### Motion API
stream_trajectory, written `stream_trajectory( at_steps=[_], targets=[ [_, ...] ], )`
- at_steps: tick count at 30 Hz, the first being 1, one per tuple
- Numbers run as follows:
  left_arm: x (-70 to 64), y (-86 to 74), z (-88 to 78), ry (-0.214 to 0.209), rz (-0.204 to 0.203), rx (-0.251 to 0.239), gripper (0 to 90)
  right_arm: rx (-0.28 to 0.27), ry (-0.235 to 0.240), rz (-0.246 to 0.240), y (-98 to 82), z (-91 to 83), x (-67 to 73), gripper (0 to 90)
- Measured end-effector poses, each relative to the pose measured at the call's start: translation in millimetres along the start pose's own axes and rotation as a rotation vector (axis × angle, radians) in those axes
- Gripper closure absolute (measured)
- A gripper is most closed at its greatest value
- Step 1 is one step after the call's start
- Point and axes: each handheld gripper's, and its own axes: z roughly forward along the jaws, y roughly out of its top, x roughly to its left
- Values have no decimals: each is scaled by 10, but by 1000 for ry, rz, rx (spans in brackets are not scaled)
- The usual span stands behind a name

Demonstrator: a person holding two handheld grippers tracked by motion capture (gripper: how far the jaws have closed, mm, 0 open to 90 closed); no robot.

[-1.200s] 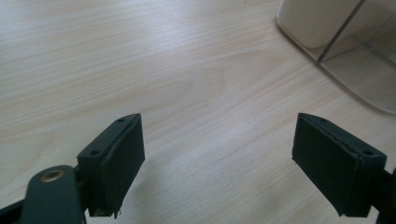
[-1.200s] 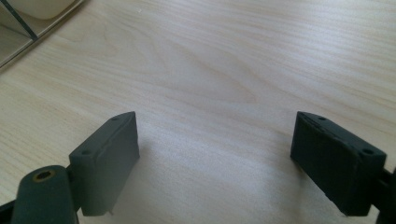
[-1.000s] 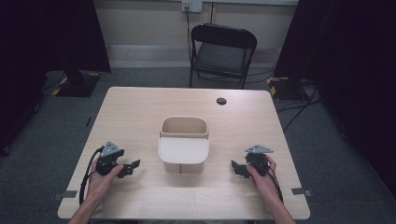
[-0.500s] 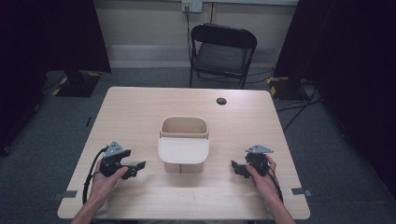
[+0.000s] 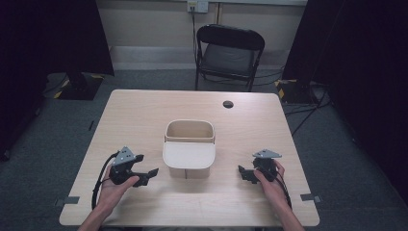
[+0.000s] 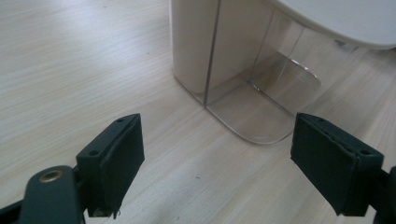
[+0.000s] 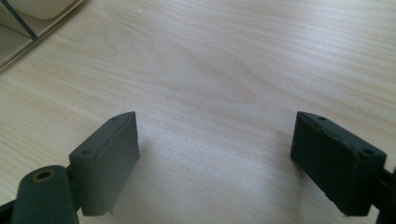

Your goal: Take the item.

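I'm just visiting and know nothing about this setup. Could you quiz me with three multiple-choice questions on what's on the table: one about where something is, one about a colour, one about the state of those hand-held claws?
1. Where does the bin stand?
A. mid-table, between the two grippers
B. on the chair
C. at the far left corner

2. What colour are the jaws of the left gripper?
A. white
B. red
C. black

3. How do the jaws of the right gripper stand?
A. shut on the bin
B. open, holding nothing
C. shut on a cable

Answers:
1 A: in the high view the bin sits in the middle of the table, with a gripper on either side.
2 C: the left gripper view shows both of its jaws black.
3 B: the right gripper view shows its jaws wide apart with bare tabletop between them.
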Motion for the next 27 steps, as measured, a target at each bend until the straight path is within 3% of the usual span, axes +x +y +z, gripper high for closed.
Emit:
stream_trajectory(
  at_steps=[18, 27],
  targets=[
    [-164, 148, 51, -52, 45, -22, 169, 0, 0, -1, 0, 0, -1, 147],
    [-166, 192, 38, -71, 35, -56, 184, 0, 0, 0, 0, 0, 0, 147]
  ],
)
